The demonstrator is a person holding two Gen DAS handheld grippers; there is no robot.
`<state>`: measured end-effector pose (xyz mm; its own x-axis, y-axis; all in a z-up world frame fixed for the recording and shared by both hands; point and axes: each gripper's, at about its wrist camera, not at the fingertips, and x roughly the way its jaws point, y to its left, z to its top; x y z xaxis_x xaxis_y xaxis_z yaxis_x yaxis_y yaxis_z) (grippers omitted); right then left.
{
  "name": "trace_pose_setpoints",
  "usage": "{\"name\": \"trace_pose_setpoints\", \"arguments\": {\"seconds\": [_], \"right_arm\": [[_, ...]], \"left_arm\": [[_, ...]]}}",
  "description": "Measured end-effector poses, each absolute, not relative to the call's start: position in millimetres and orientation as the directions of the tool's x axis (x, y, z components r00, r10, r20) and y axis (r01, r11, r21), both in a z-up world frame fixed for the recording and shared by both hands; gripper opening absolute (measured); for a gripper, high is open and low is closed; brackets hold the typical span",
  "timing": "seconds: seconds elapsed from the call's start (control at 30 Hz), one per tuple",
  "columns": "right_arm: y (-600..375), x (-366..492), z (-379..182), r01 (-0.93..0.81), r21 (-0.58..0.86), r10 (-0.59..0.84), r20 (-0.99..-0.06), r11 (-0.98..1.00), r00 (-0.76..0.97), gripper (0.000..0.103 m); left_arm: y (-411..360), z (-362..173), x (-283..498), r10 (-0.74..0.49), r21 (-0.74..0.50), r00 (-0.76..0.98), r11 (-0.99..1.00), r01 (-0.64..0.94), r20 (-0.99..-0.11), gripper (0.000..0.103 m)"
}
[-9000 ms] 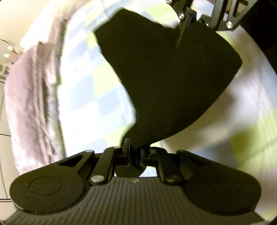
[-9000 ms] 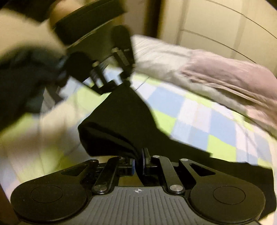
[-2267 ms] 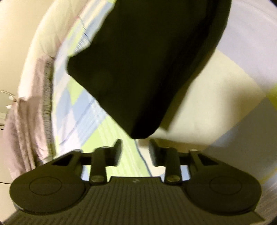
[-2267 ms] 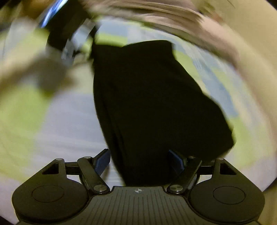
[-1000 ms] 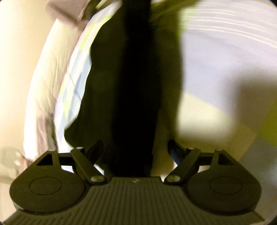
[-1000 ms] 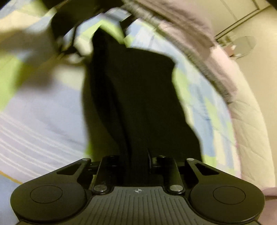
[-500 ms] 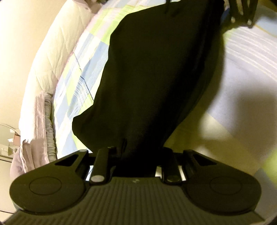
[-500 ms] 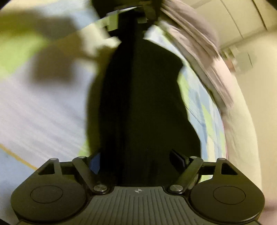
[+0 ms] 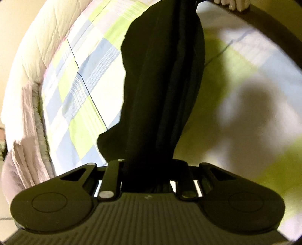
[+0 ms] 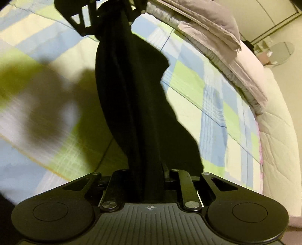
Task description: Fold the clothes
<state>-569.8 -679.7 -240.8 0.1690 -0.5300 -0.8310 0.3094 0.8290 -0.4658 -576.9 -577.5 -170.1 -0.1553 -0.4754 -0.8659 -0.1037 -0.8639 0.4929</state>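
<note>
A black garment (image 9: 162, 79) is stretched long between my two grippers above the checked bedspread (image 9: 79, 90). My left gripper (image 9: 149, 169) is shut on one bunched end of it. My right gripper (image 10: 149, 181) is shut on the other end (image 10: 135, 105). In the right wrist view the left gripper (image 10: 105, 17) shows at the top, clamped on the far end. The garment hangs in folds, and a loose flap droops toward the bedspread (image 10: 188, 88). The fingertips of both grippers are hidden by the cloth.
A folded pinkish-grey blanket (image 10: 211, 24) lies along the bed's far side, also in the left wrist view (image 9: 28, 135). A white quilted mattress edge (image 10: 273, 122) runs beside it. Shadows of the grippers fall on the bedspread (image 10: 47, 98).
Both grippers went from open beside the lying garment to shut on its ends. The garment has lifted off the bed and pulled taut between them.
</note>
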Motion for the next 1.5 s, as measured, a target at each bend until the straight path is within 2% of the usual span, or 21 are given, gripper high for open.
{"name": "trace_pose_setpoints", "arguments": {"seconds": [0.27,0.77,1.13,1.33,1.5], "right_arm": [[-678.5,-602.3,-183.4,0.232,-0.375,-0.415,-0.896,0.898,0.159,0.016],[-617.0,-614.5,-138.5,0.174,-0.272,-0.288,-0.954,0.947,0.078,0.015],[-641.4,-642.5,-98.7,0.222,-0.363,-0.379,-0.925,0.905,0.033,0.015],[-712.7,-692.0,-77.2,0.247,-0.453,-0.473,-0.881,0.857,0.025,0.016],[-817.0,-758.0,-72.6,0.247,-0.519,-0.545,-0.837,0.818,0.044,0.016]], "left_arm": [[-558.6,-119.3,-599.0,-0.378,0.385,-0.103,-0.922,-0.051,-0.92,0.018],[-530.3,-84.3,-592.7,-0.251,0.256,-0.141,-0.966,-0.021,-0.958,0.018],[-582.1,-41.8,-638.7,-0.358,0.373,-0.238,-0.928,-0.02,-0.903,0.018],[-653.3,-20.0,-717.8,-0.439,0.46,-0.275,-0.888,-0.015,-0.856,0.018],[-745.1,-17.7,-815.5,-0.517,0.528,-0.274,-0.848,0.039,-0.811,0.018]]}}
